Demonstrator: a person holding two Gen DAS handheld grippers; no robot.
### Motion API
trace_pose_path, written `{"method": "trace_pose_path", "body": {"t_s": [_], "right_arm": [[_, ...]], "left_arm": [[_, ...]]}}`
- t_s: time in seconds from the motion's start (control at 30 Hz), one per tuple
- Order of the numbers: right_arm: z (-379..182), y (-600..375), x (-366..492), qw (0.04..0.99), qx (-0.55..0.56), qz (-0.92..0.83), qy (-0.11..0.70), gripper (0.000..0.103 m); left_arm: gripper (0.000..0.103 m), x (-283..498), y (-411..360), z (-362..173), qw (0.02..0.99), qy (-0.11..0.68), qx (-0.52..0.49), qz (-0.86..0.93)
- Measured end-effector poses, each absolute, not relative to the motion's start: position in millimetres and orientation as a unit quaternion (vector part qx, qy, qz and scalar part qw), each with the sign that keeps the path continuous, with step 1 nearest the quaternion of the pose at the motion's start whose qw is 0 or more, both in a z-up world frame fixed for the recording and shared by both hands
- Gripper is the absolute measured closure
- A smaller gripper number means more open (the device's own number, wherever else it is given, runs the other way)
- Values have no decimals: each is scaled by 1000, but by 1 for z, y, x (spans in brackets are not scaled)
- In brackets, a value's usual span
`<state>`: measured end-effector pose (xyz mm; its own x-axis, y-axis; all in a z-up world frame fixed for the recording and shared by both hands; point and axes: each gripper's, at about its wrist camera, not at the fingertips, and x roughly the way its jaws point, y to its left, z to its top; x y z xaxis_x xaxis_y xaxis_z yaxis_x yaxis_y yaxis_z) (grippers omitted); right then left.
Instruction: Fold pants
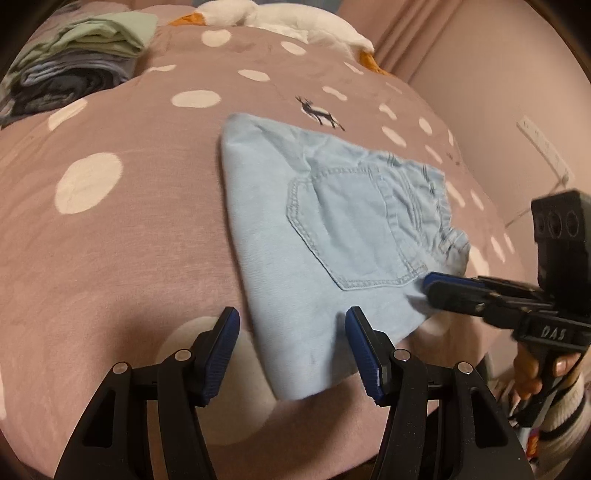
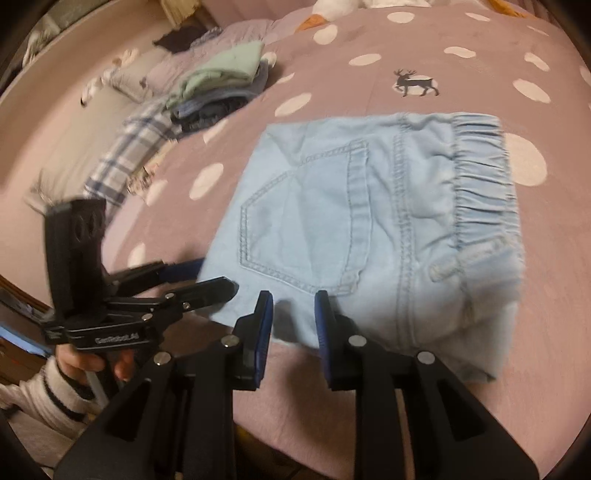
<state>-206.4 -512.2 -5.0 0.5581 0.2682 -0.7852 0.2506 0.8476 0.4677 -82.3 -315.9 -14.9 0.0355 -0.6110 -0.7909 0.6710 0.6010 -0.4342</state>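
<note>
Light blue denim pants [image 1: 332, 236] lie folded into a compact rectangle on the pink dotted bedspread [image 1: 129, 229], back pocket up, elastic waistband at the right. They also show in the right wrist view [image 2: 351, 221]. My left gripper [image 1: 291, 343] is open, its jaws straddling the near left corner of the pants without holding them. It also shows in the right wrist view [image 2: 207, 277]. My right gripper [image 2: 293, 325] is open with a narrow gap, empty, at the pants' near edge. It also shows in the left wrist view [image 1: 432, 284].
A stack of folded clothes [image 1: 74, 66] with a green piece on top sits at the far left of the bed, also in the right wrist view [image 2: 218, 85]. A plaid cloth [image 2: 129, 162] lies by it. A white plush toy [image 1: 280, 18] lies at the head. The pink wall [image 1: 498, 92] is at right.
</note>
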Motion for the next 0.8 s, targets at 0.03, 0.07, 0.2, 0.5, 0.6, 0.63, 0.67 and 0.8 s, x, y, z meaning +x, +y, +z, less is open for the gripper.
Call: {"method": "trace_pose_path", "body": {"t_s": [0.03, 0.07, 0.2, 0.5, 0.6, 0.63, 0.67, 0.8], "right_arm": [[-2, -516, -210, 840, 284, 6, 463, 65], [3, -521, -213, 842, 292, 3, 454, 58], [15, -557, -228, 845, 353, -31, 400, 31], [-8, -610, -251, 798, 462, -110, 371, 23], [-10, -623, -259, 791, 471, -135, 366, 23], [-13, -626, -261, 786, 476, -136, 369, 22], [-17, -629, -263, 781, 479, -140, 375, 22], [-31, -628, -265, 767, 492, -134, 389, 22]], "left_arm": [[44, -79, -312, -13, 719, 534, 17, -444], [43, -75, -308, -12, 720, 537, 2, -439], [33, -60, -304, -7, 729, 538, -26, -422], [33, -45, -317, -16, 720, 553, -35, -417], [33, -44, -322, -20, 716, 557, -34, -420], [33, -44, -322, -21, 715, 558, -33, -420], [33, -44, -323, -23, 714, 559, -33, -419], [33, -43, -325, -24, 713, 561, -31, -419]]}}
